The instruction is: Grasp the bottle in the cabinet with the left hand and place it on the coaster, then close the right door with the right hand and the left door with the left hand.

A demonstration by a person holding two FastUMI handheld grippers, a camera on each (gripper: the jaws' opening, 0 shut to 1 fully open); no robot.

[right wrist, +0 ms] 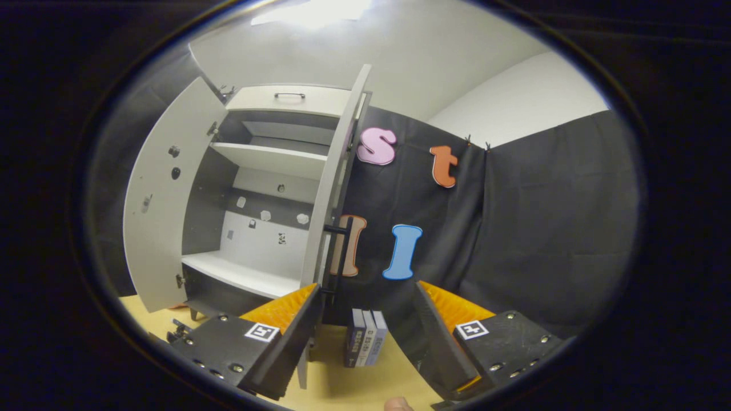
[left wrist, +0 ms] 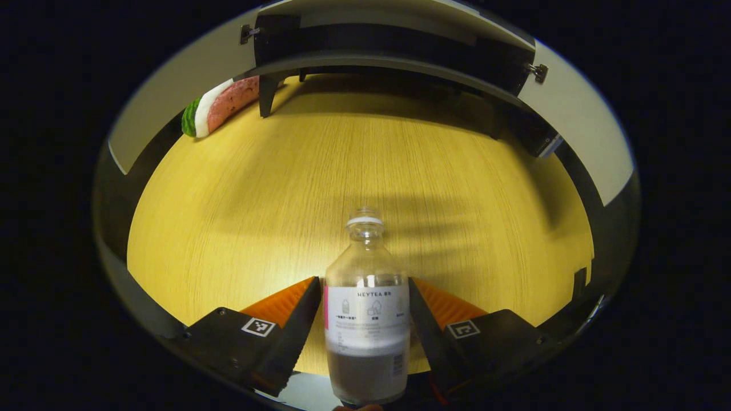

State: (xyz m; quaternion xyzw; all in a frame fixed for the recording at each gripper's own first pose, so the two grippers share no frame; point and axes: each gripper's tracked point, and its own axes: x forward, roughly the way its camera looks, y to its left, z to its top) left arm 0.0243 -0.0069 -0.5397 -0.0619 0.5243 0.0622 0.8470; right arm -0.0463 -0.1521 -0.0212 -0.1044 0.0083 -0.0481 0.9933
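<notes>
Though labelled, clear bottle (left wrist: 366,308), uncapped.

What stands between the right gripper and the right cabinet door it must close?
Nothing visible does. The right gripper is open and faces the right door, which stands open edge-on. The books stand upright on the table, lower and farther back.

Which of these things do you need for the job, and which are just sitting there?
Needed: bottle, held between the left gripper fingers; cabinet; its right door and left door, both open; right gripper, open.

Just lying about: watermelon slice; books; wooden table.
</notes>
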